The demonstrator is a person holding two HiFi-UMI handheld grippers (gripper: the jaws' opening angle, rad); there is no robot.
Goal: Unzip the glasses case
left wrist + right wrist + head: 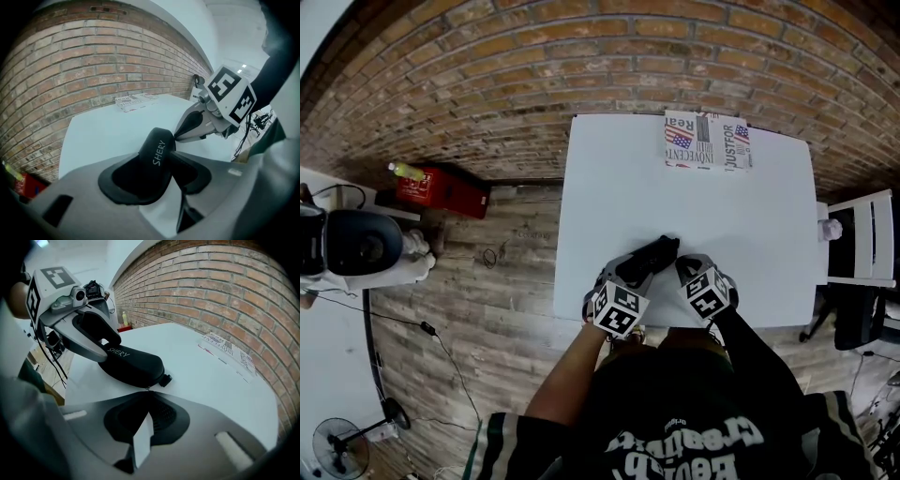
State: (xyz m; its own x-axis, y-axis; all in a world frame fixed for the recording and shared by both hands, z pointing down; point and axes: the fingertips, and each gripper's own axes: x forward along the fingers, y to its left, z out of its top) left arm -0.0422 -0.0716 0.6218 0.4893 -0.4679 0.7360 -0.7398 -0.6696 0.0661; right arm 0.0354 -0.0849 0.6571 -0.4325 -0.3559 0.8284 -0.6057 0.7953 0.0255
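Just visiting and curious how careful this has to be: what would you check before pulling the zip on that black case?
1. ok: black oval glasses case rests on white table.
2. ok: left hand-held gripper clamps the case's end.
3. ok: right hand-held gripper is shut, tips at the case's edge.
4. cannot tell: whether anything is pinched between those tips.
5. ok: printed paper lies far from the case.

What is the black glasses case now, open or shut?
Shut. The glasses case shows its two halves together with no gap; how far the zip has gone, cannot tell.
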